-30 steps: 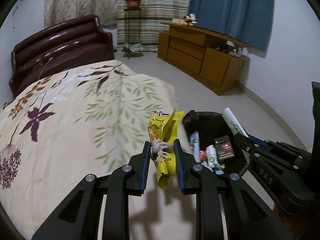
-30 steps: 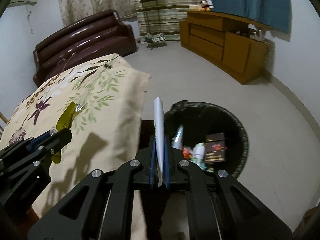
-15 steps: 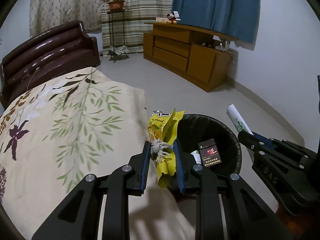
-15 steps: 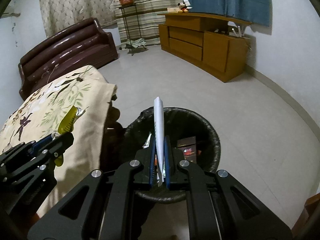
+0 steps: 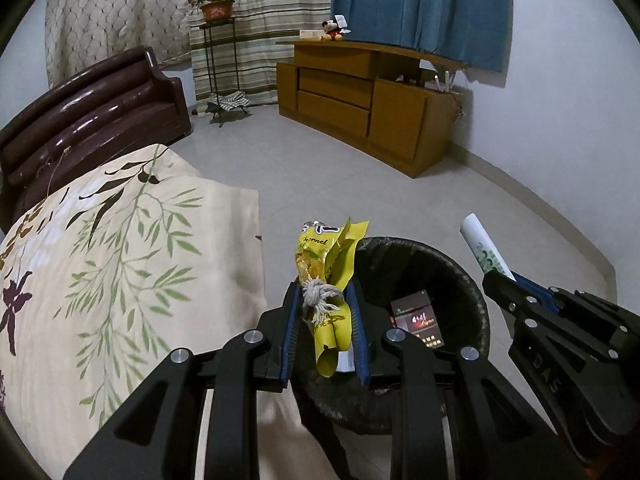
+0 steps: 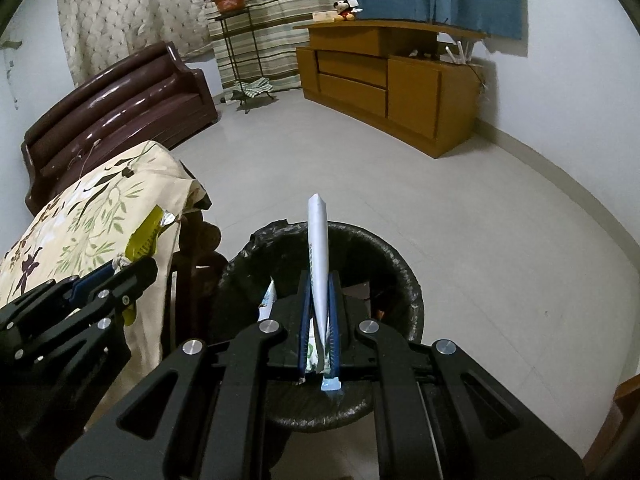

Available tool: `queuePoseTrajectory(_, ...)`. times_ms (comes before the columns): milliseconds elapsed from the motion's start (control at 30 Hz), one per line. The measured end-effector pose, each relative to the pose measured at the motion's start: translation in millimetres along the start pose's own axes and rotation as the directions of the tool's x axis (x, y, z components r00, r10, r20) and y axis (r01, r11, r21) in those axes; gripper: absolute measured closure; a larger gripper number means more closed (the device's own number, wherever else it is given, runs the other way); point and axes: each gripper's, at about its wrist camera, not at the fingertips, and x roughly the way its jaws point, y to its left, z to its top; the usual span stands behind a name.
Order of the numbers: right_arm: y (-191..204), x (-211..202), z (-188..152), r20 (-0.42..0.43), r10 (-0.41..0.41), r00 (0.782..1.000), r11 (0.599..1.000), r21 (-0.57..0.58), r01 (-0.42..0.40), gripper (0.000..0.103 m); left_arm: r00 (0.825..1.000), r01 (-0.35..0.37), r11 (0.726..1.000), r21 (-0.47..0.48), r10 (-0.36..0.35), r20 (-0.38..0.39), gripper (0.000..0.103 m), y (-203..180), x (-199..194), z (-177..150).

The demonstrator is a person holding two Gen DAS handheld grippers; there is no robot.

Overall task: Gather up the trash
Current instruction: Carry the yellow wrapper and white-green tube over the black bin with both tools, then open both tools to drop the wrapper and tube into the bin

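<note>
My left gripper [image 5: 323,292] is shut on a crumpled yellow snack wrapper [image 5: 334,264] together with a knotted bit of frayed string [image 5: 318,296], just at the near left rim of a round black bin [image 5: 460,276] lined with a black bag. My right gripper [image 6: 319,280] is shut on a flat white paper packet [image 6: 318,248] that stands up over the bin [image 6: 404,272]. Inside the bin lie a dark red carton [image 5: 416,318] and other wrappers. Each gripper shows in the other's view: the right one [image 5: 496,280] and the left one [image 6: 136,268].
A bed with a cream leaf-print cover [image 5: 100,264] lies left of the bin. A brown sofa [image 5: 92,104], a plant stand [image 5: 218,40] and a wooden cabinet [image 5: 360,96] stand along the far wall. Pale tiled floor [image 6: 440,200] stretches beyond the bin.
Both grippers have travelled from over the bed toward the bin, which now sits directly under them. Their grips on the wrapper and the packet are unchanged.
</note>
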Motion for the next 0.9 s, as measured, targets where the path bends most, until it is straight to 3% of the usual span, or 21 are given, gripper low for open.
queuePoseTrajectory(267,-4.5,14.0,4.2,-0.005,-0.002,1.000,1.000,0.017,0.002,0.094,1.000,-0.005,1.000,0.012,0.006,-0.021,0.079,-5.8,15.8,7.1)
queuePoseTrajectory(333,-5.2,17.5,4.5,-0.011,0.001,1.000,1.000,0.022,-0.001,0.093,1.000,-0.010,1.000,0.021,0.010,-0.020,0.070,-7.3,16.1,7.7)
queuePoseTrajectory(433,-9.1,19.6,4.6,-0.006,-0.003,1.000,0.999,0.038,0.003,0.080,1.000,-0.015,1.000,0.024,0.015,-0.013,0.050,-9.0,15.1,7.0)
queuePoseTrajectory(600,-12.0,21.0,3.4,-0.006,-0.015,1.000,0.999,0.048,0.015,0.076,1.000,-0.017,1.000,0.018,0.017,-0.010,0.043,-7.5,14.2,7.0)
queuePoseTrajectory(667,-13.5,20.5,3.1,-0.001,-0.023,1.000,0.998,0.051,0.023,0.066,1.000,-0.017,1.000,0.011,0.017,-0.011,0.042,-6.3,13.8,7.5)
queuePoseTrajectory(900,-14.3,16.3,3.1,0.021,-0.047,0.999,0.997,0.057,0.046,0.048,1.000,-0.023,1.000,-0.002,0.023,-0.006,0.039,-1.4,10.9,8.2)
